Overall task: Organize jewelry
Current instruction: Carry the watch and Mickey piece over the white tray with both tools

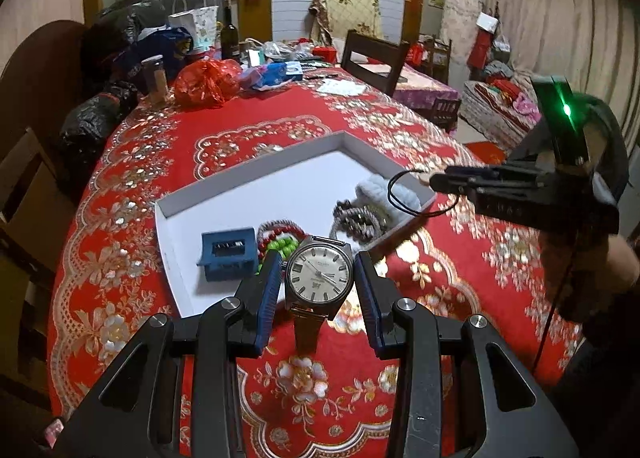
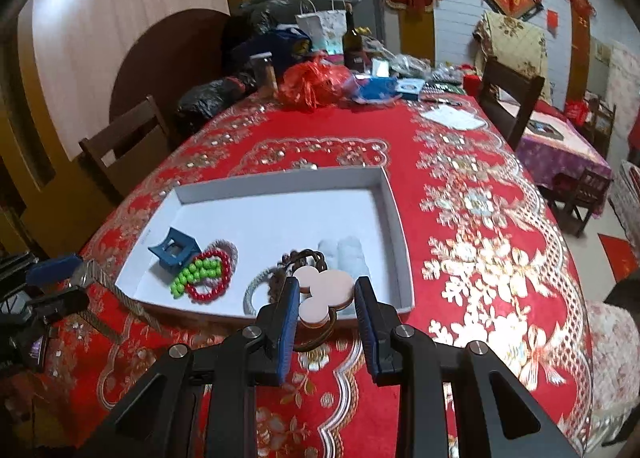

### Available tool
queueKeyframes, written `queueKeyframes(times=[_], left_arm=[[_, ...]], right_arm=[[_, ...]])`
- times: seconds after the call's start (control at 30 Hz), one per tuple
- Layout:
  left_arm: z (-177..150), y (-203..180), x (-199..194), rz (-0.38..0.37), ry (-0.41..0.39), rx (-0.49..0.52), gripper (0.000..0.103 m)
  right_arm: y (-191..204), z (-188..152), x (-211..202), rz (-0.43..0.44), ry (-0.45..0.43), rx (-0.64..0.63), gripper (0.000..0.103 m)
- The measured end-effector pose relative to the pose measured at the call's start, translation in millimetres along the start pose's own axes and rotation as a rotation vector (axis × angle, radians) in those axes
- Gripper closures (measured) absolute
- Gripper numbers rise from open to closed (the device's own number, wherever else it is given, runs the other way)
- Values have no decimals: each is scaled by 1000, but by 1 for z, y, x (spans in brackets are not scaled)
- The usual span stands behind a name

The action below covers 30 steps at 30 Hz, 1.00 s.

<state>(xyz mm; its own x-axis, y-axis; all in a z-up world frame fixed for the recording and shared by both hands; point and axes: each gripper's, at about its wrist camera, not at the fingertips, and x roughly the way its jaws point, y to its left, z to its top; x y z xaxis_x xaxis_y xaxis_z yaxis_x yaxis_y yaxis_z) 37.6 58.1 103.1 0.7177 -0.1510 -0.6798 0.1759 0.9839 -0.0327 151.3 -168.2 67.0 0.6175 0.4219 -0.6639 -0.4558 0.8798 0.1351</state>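
Note:
My left gripper is shut on a silver wristwatch and holds it above the near edge of a white tray. My right gripper is shut on a hair tie with pink discs over the tray's near rim; it shows in the left wrist view with the black loop hanging. In the tray lie a blue hair claw, red and green bead bracelets, a dark chain and a pale fluffy tie.
The table has a red and gold cloth. At the far end stand a red bag, a dark bottle, black bags and boxes. Wooden chairs stand at the sides.

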Motion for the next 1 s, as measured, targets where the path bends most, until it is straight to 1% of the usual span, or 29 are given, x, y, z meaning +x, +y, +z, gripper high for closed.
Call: queueKeyframes(times=[0.07,0.13,0.23,0.4,0.47,0.57,0.67,0.8,0.87,1.0], left_arm=[[13,7,3,11,5,-25,67],[24,14,9,11,8,-55,67],[42,27,24,15,18,-105,67],[61,45,37,24,9,-158,67],[65,51,45,23,17,-173,67],[63,54,59,19,28,-179,67],[53,52,78,6,59,-180,67],[43,53,90,-7,54,-195,67],[37,55,98,-5,69,-209,67],[28,55,107,5,85,-204,67]], right_arm=[[-6,2,5,17,3,10,76],[-8,1,9,7,9,-3,76],[-13,4,16,24,3,26,76],[2,22,29,64,-21,-1,76],[5,25,32,77,-26,9,76],[9,26,43,95,-11,25,76],[12,23,63,124,41,18,76],[11,15,76,128,81,1,76],[8,13,80,121,89,13,76],[6,13,82,126,93,17,76]])
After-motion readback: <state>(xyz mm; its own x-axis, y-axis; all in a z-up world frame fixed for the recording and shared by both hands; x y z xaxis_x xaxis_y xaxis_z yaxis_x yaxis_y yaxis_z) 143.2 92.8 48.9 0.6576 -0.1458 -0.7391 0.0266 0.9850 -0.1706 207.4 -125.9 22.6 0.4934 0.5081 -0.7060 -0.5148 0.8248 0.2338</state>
